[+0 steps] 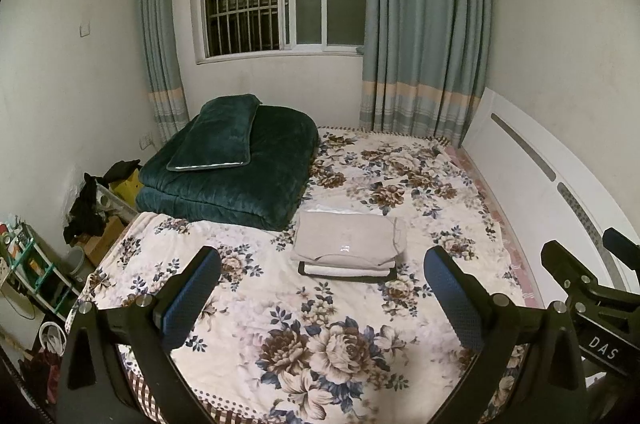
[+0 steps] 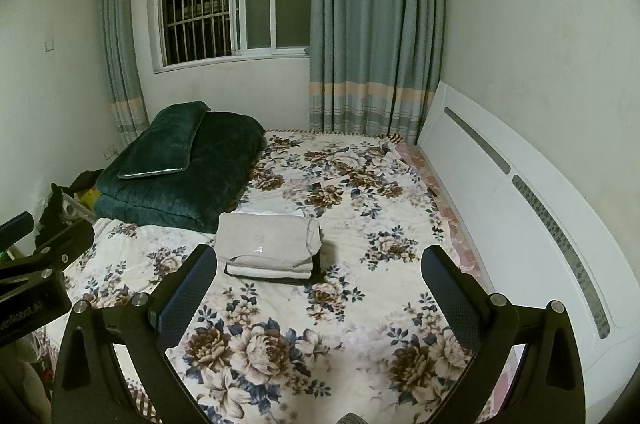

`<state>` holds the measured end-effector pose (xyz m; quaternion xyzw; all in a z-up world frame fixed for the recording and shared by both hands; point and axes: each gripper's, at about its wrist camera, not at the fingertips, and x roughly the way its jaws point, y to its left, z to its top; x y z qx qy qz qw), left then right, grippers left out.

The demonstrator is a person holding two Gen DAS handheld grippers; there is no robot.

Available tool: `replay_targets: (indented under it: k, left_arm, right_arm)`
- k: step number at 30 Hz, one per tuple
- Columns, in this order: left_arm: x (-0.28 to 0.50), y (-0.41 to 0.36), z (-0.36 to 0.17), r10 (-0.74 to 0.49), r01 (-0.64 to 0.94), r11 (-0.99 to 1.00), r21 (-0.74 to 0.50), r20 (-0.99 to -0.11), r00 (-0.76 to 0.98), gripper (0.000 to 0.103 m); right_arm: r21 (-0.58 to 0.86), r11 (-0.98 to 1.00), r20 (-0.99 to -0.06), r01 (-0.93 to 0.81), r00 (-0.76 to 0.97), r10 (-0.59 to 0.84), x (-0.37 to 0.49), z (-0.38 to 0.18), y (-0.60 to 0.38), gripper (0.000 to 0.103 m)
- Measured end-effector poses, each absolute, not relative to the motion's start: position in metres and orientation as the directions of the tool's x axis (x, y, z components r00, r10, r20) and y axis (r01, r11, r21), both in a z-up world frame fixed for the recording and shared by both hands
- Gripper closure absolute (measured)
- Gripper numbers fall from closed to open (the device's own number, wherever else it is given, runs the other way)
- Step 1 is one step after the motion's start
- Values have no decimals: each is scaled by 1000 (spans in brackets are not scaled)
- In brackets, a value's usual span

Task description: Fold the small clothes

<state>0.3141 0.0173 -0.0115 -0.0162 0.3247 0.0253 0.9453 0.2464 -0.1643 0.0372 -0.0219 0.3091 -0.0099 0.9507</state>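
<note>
We hold both tongs, left (image 1: 322,288) and right (image 2: 320,288), spread apart and empty; we should approach the folded stack (image 1: 347,244) on the bed (image 1: 320,344) squarely.

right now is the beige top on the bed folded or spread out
Folded: the beige top is a neat rectangle on a small stack of clothes, with no sleeves spread.
</note>
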Motion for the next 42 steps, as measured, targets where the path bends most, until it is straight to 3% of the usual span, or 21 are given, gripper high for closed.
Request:
replay_targets:
  k: [42]
  left_arm:
    - [311, 15, -13, 38, -58, 998, -14, -604, 796, 0]
  right_arm:
    - [-42, 999, -584, 18, 811, -39, 243, 36, -165, 0]
